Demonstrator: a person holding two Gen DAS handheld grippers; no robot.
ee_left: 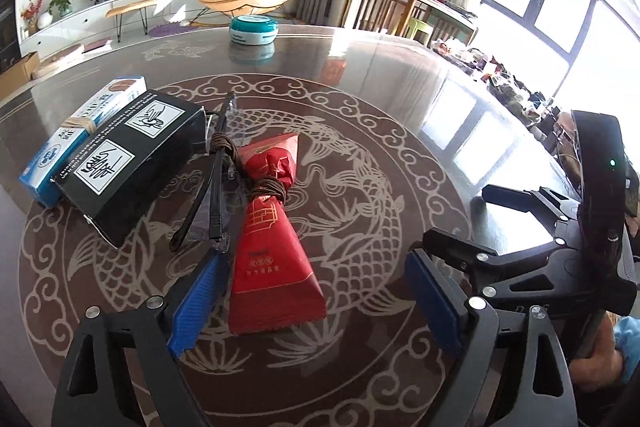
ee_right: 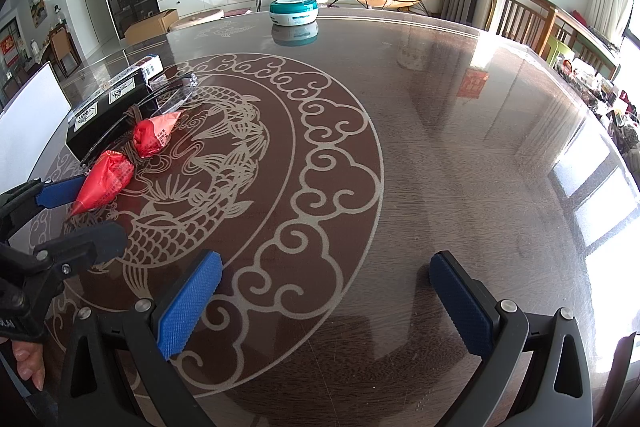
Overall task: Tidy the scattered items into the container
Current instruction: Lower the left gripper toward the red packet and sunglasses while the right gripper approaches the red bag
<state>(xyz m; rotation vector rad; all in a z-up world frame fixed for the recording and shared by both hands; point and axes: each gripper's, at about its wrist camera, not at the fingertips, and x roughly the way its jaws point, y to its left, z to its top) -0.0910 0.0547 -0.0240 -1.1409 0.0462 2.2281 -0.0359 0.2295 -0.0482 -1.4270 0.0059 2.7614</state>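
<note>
Our left gripper (ee_left: 314, 301) has its fingers spread either side of the red packet (ee_left: 276, 255) — not pinching it. The packet lies on the desk (ee_left: 400, 131) beside the black box (ee_left: 132, 163); our right gripper (ee_right: 326, 303) hangs spread and empty.

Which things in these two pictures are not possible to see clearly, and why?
- Black box, right wrist view: near end hidden behind the red packet.
- Blue-white box, right wrist view: mostly hidden behind the black box.
- Clear glasses, both views: lenses too transparent to trace.
- Teal tin: label too small to read.
</note>
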